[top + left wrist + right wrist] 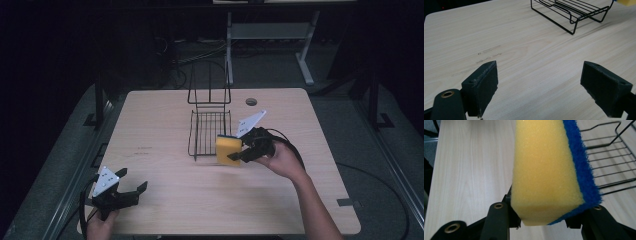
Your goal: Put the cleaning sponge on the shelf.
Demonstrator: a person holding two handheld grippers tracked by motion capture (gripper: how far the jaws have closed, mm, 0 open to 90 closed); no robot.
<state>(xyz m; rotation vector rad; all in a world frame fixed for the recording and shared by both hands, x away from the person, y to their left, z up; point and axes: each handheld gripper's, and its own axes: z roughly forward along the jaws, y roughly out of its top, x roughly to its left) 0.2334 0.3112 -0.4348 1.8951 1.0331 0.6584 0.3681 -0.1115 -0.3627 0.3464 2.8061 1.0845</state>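
A: The right gripper (pixel 239 150) pinches the yellow sponge (pixel 228 149), held up off the table (pixel 165 195) just beside the wire rack (pixel 209 131).

B: So it's picked up but not in the rack yet?

A: Correct, placing looks left to do. The left gripper (pixel 131 192) waits near the table's corner, jaws spread, holding nothing.

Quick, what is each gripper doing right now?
Left gripper: open, holding nothing.
Right gripper: shut on the yellow and blue sponge.
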